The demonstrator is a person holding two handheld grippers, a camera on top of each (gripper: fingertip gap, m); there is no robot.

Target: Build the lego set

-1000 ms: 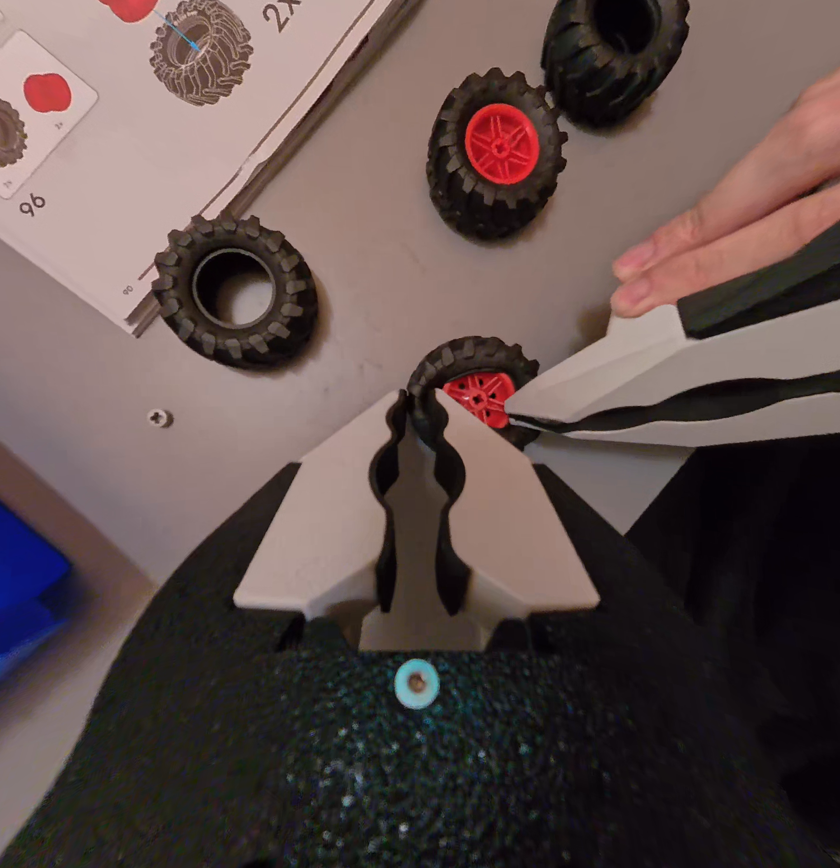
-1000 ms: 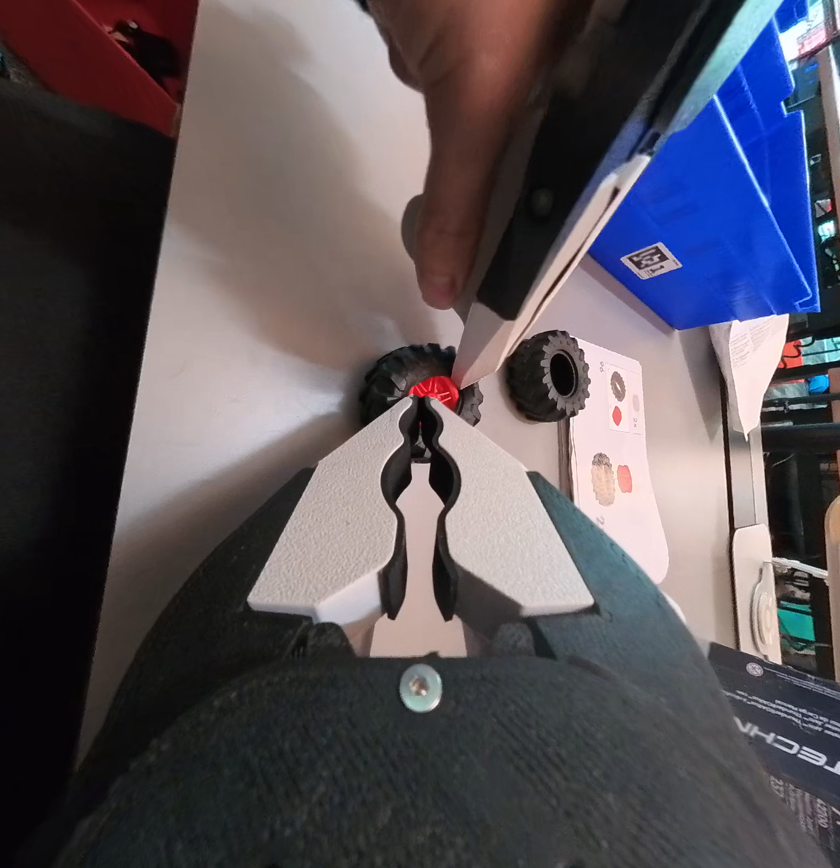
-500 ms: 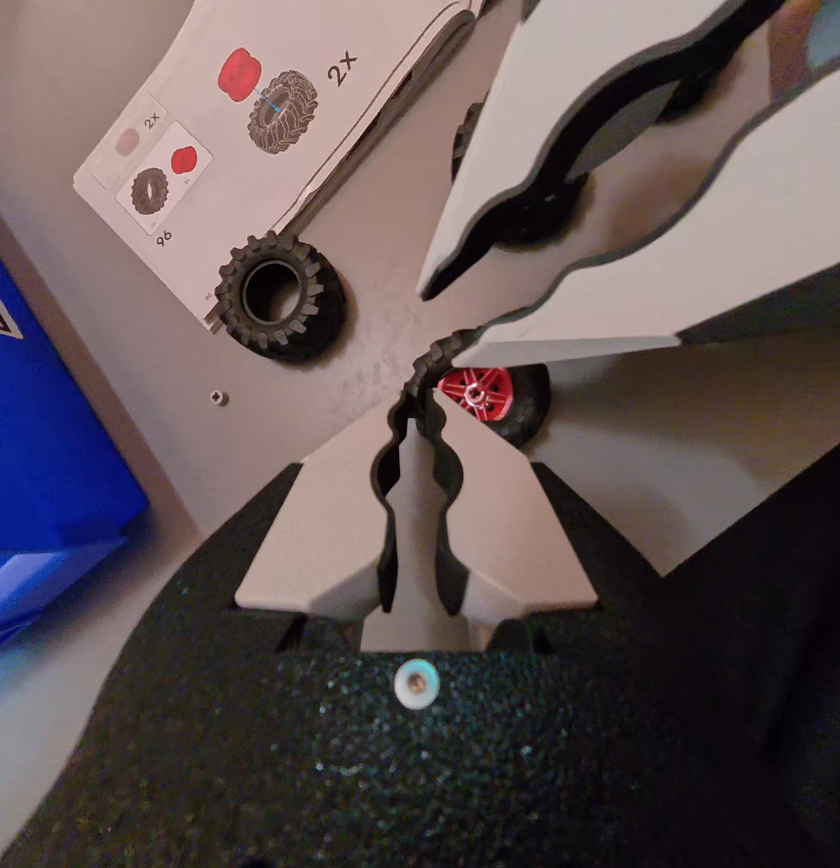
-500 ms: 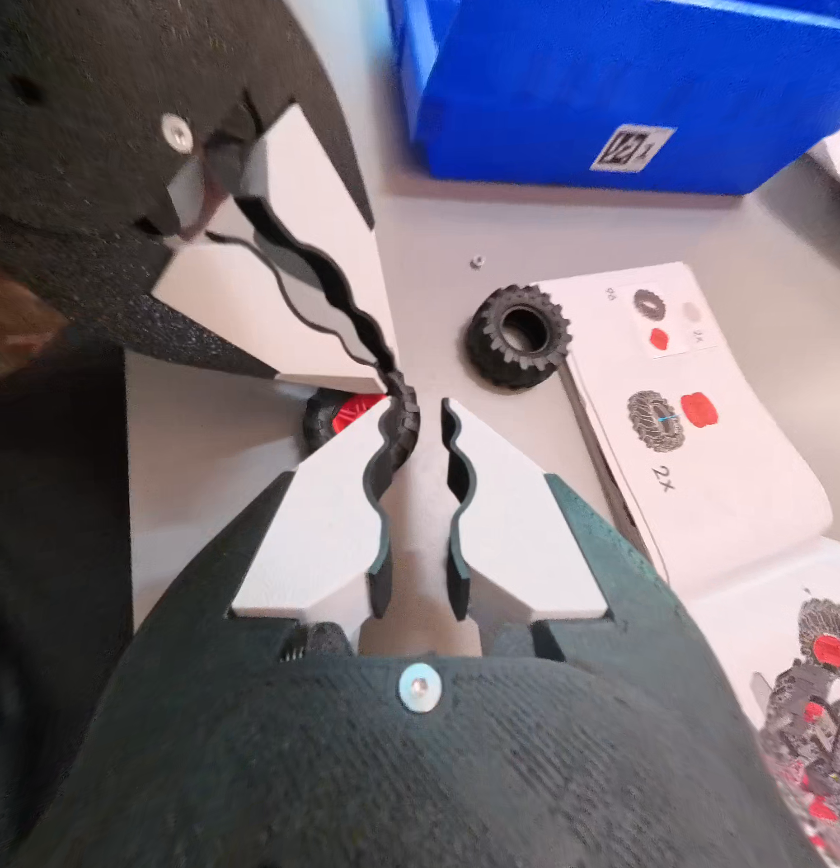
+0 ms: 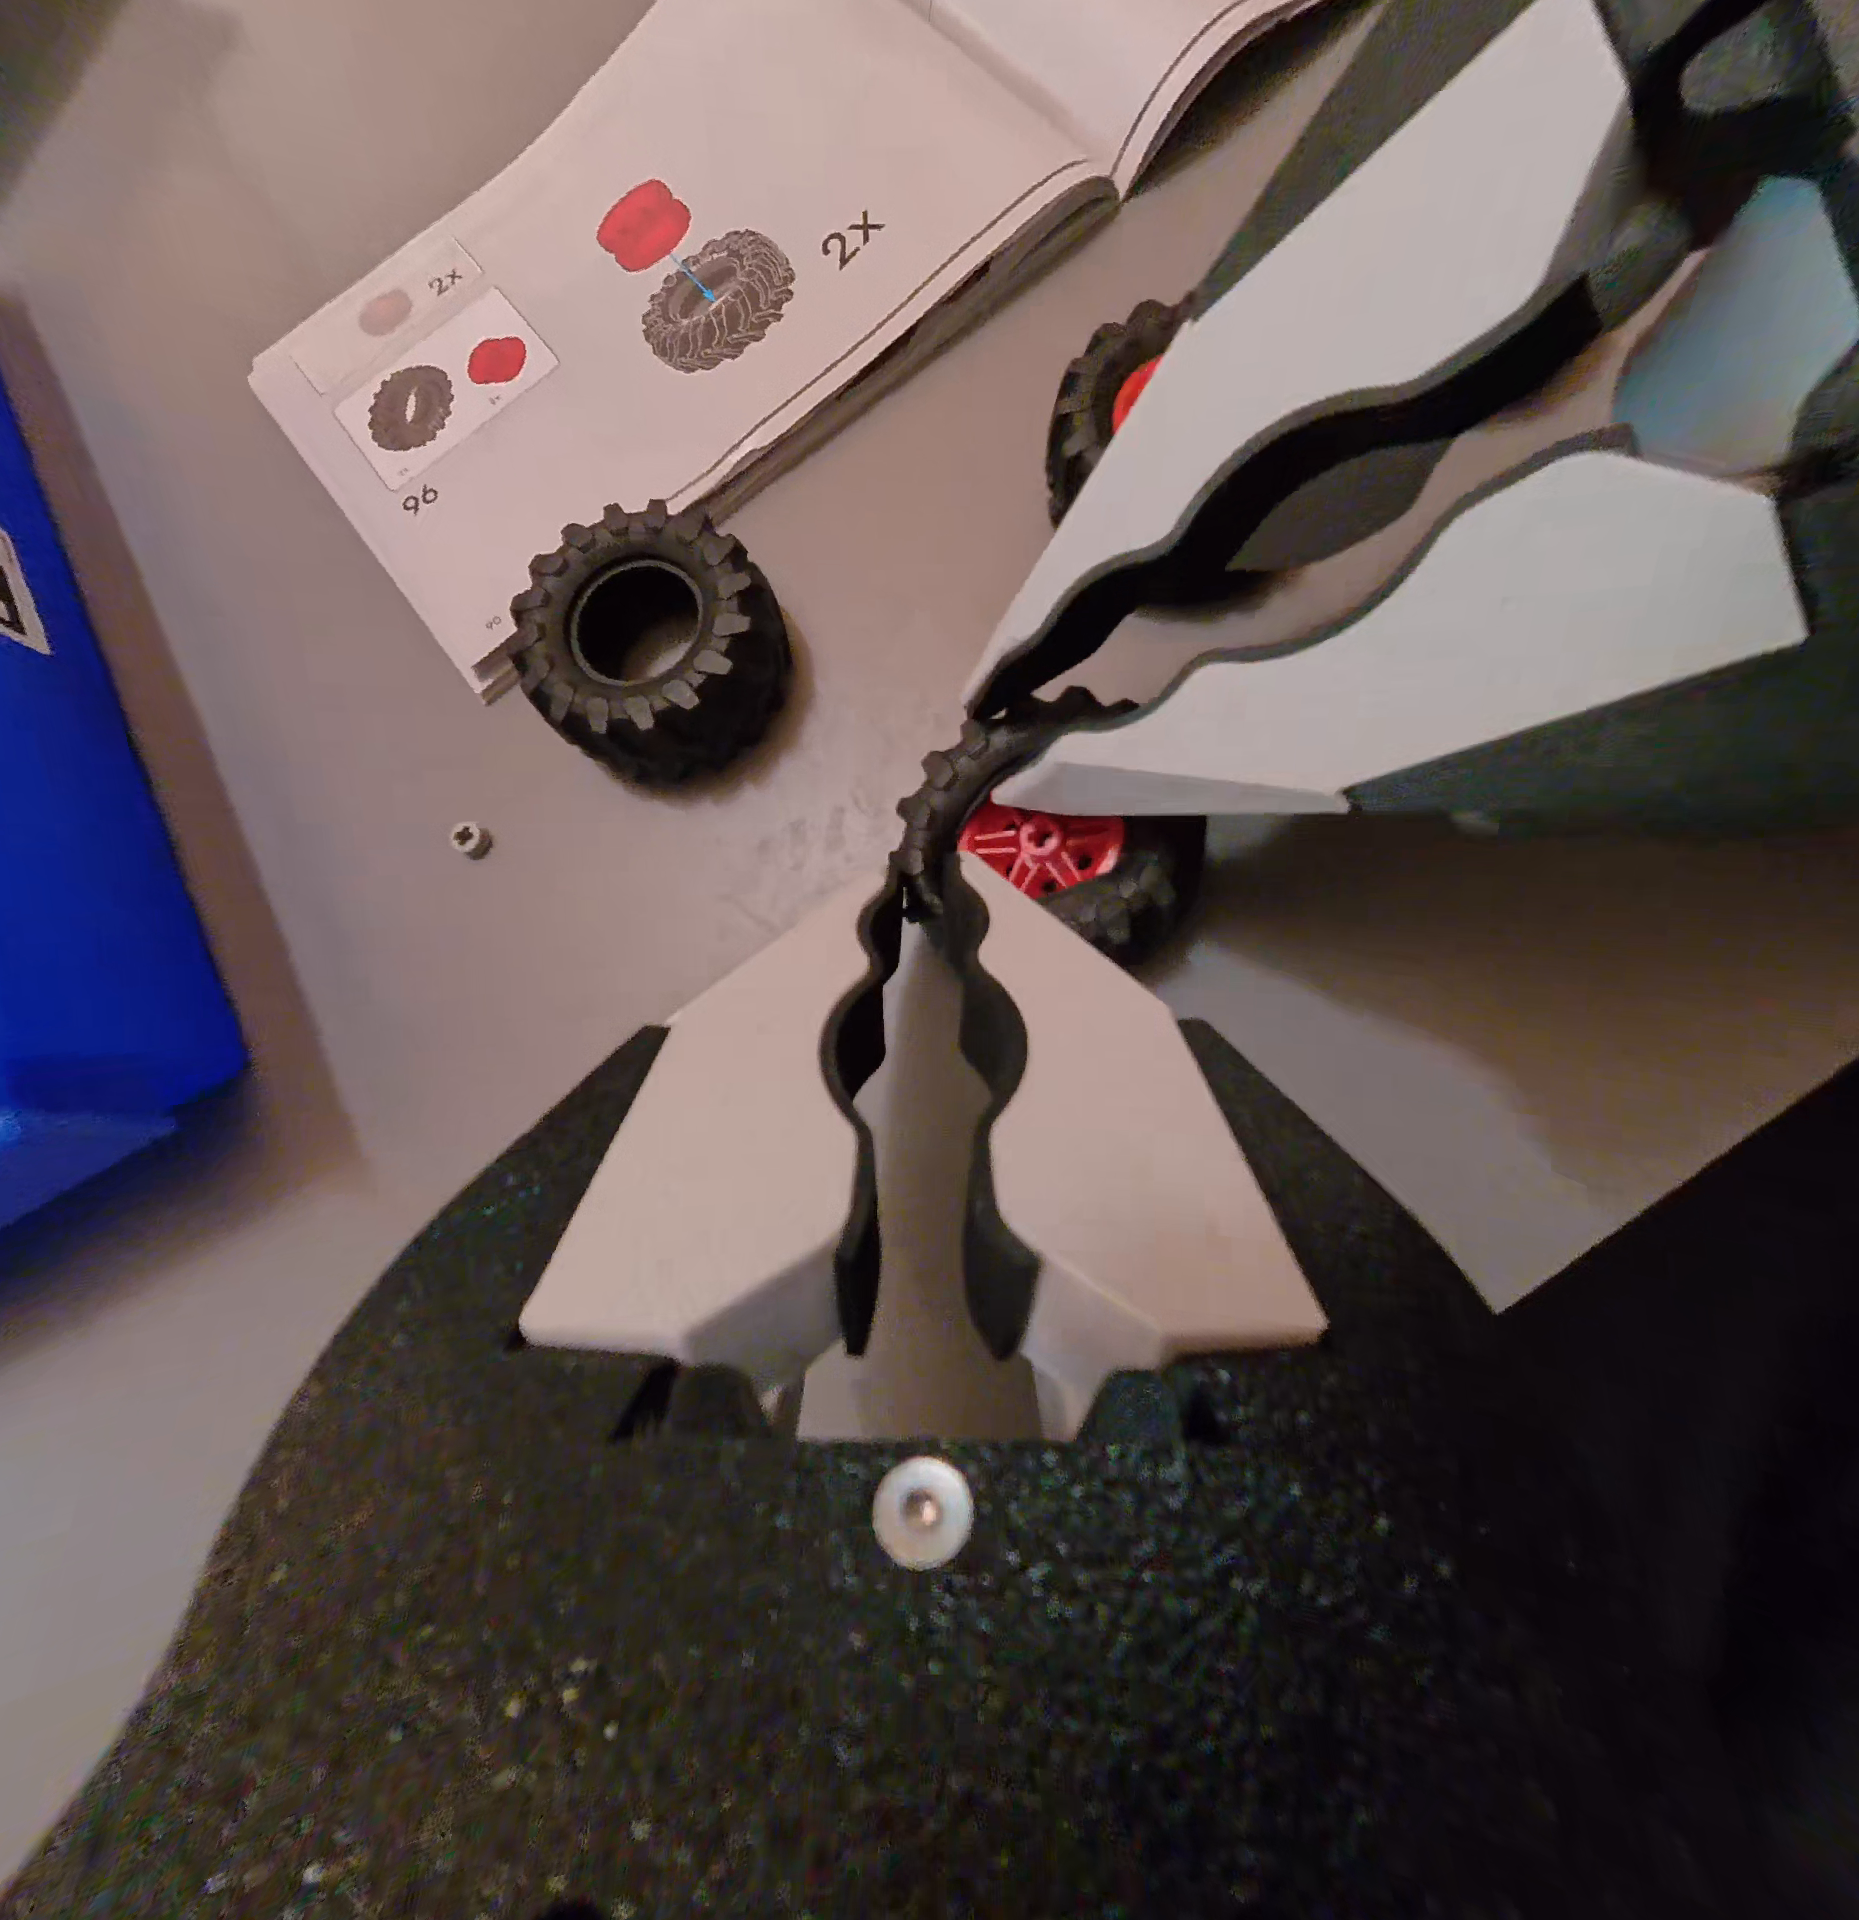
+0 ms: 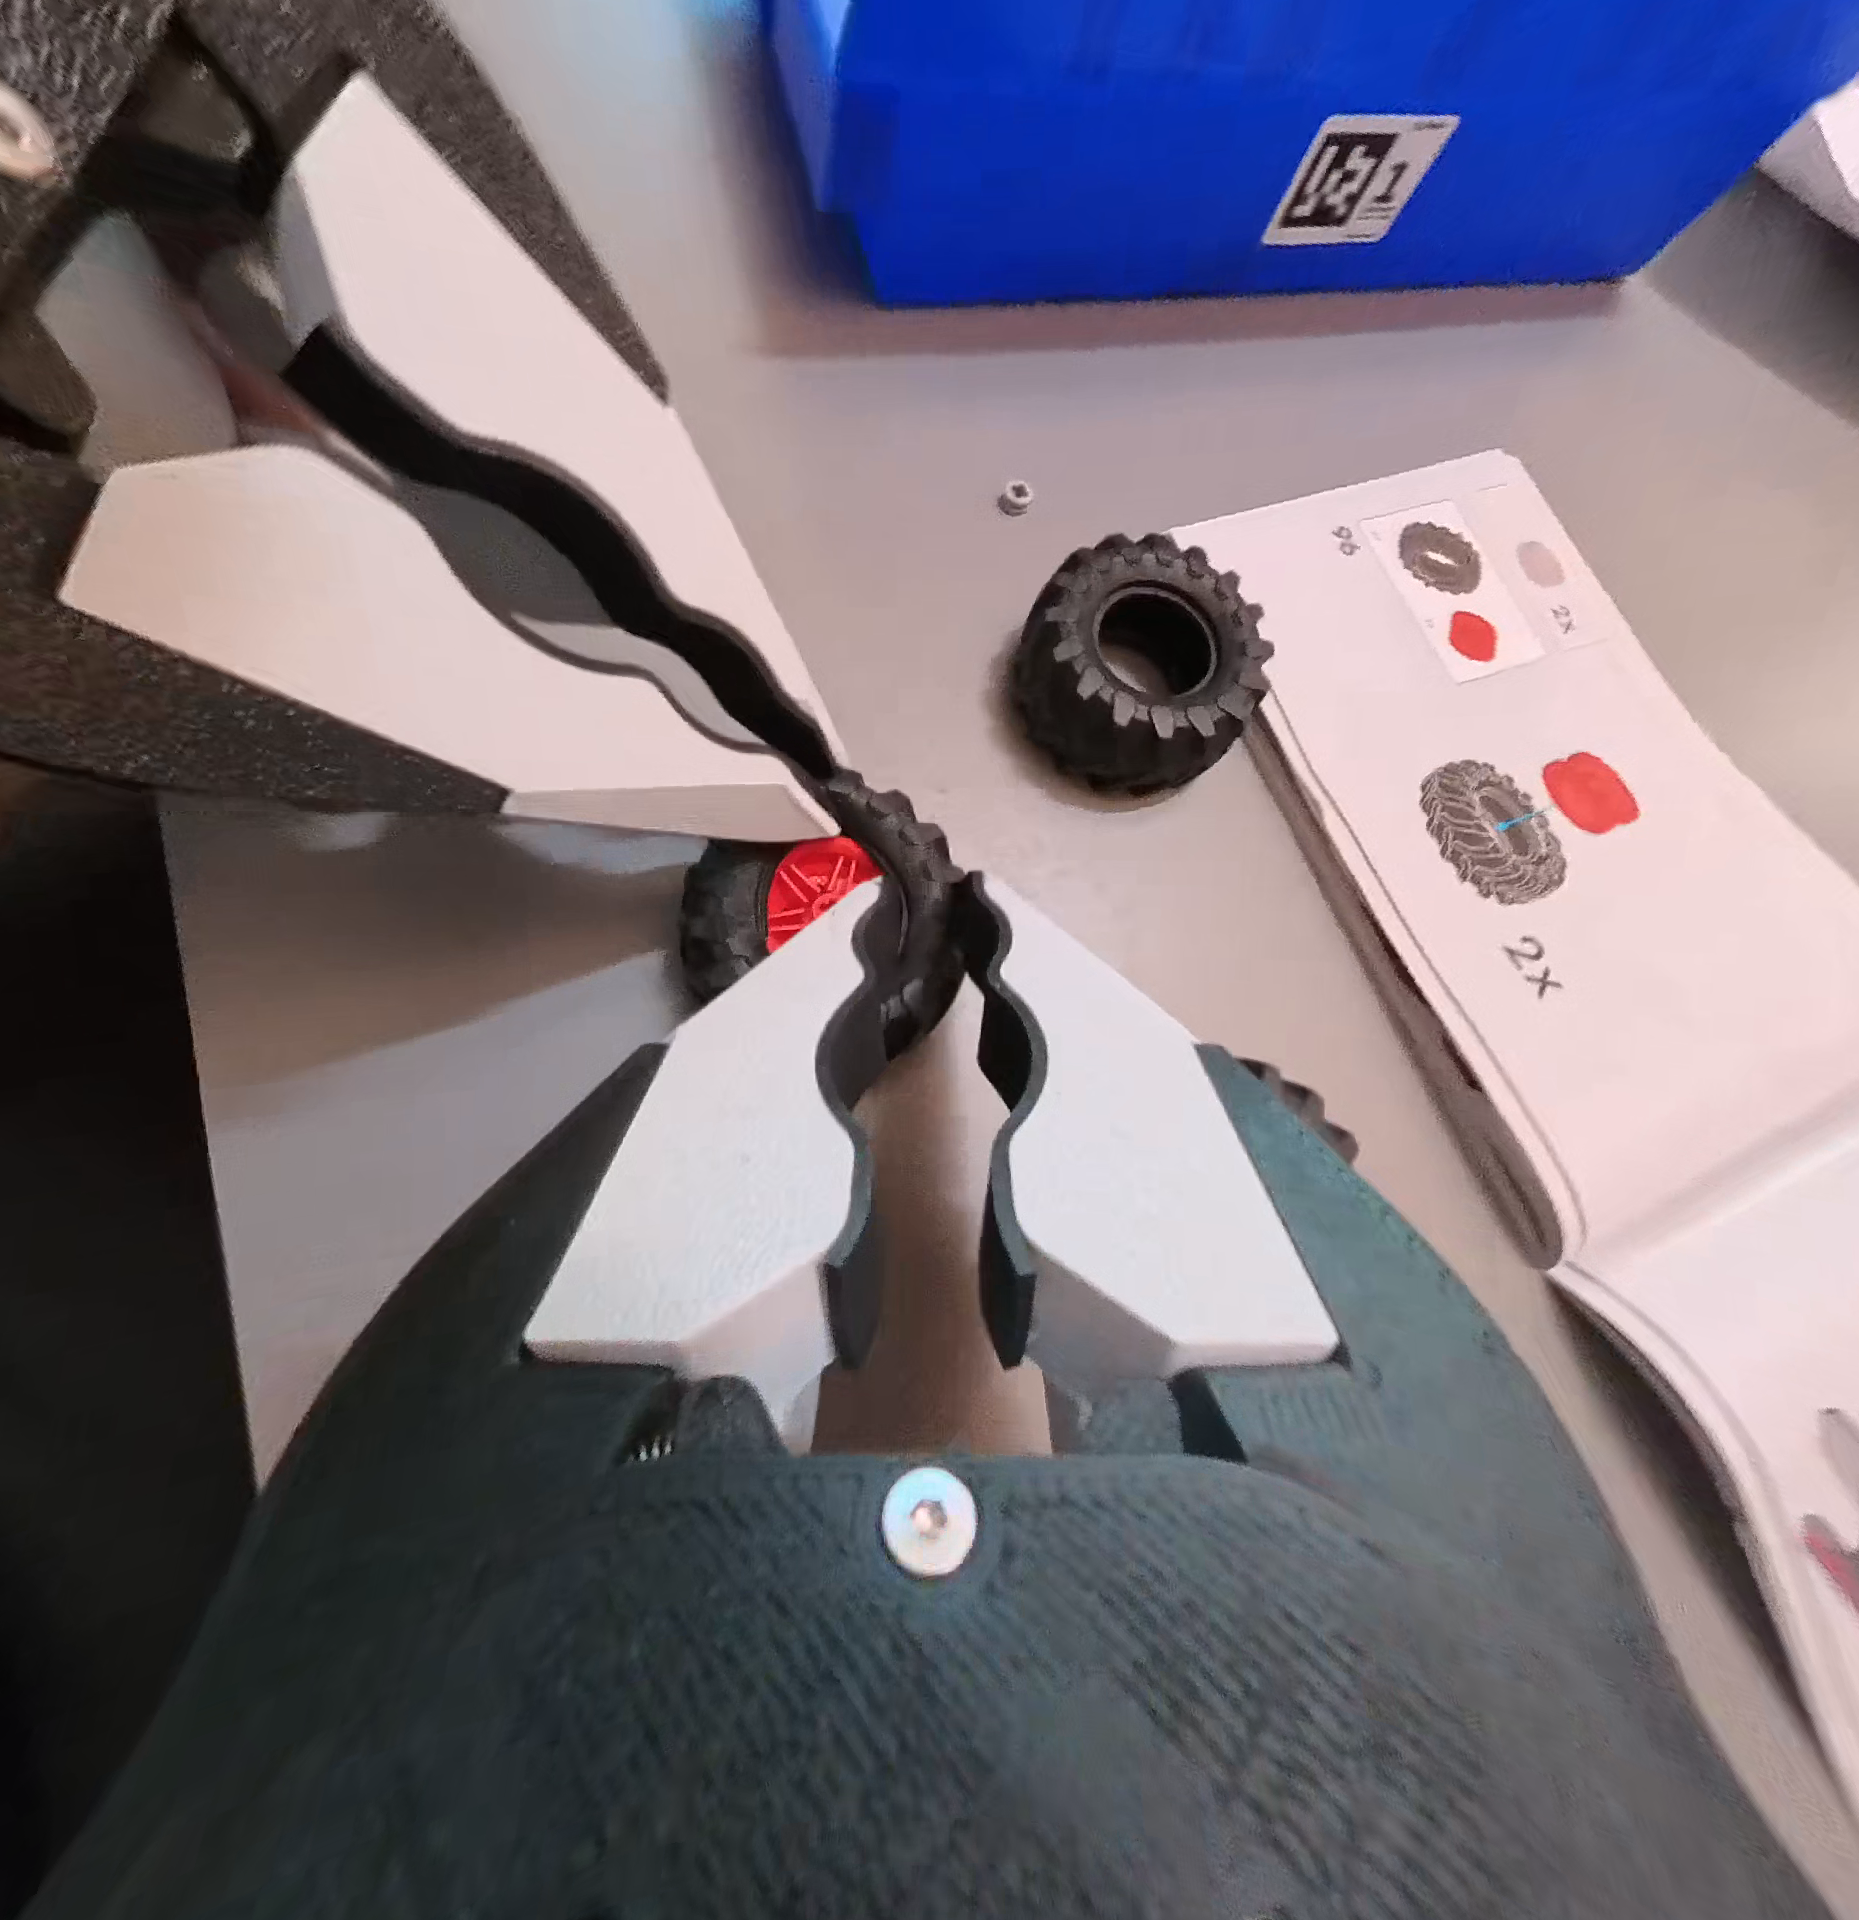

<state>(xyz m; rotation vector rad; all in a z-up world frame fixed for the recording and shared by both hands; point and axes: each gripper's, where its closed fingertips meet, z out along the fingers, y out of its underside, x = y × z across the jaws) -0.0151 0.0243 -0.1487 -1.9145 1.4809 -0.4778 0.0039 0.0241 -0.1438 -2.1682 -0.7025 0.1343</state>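
Left wrist view, from its left side across: a blue plastic bin [image 5: 63, 831] stands at the worktop's [image 5: 333, 790] left edge, then a small grey peg-like piece [image 5: 472, 840] lies loose. Next comes the open white instruction booklet [image 5: 696, 260], with an empty black knobbly rubber tyre [image 5: 650, 639] lying flat, touching the booklet's near corner, its axis pointing up from the worktop.

Right of that, the left gripper [image 5: 920, 899] is closed to a narrow gap on the tread of a black rubber tyre with a red spoked hub [image 5: 1050, 852]. The right gripper [image 5: 1008, 717] reaches in from the upper right. In the right wrist view the right gripper [image 6: 930, 914] is also nearly closed, pinching the rim of the same tyre [image 6: 909, 883], with the left gripper [image 6: 831, 779] nipping it opposite. The held tyre is close over the worktop near its front edge. Its hub faces up towards the left camera, so its axis runs roughly upward, tilted; whether it rests on the worktop I cannot tell.

Another tyre with red inside [image 5: 1107, 416] peeps out behind the right gripper. By my judgement at least one wheel is assembled, this hub is being seated, and the empty tyre awaits a hub. A partly built model [image 6: 1850, 1538] shows blurred at the right view's edge.
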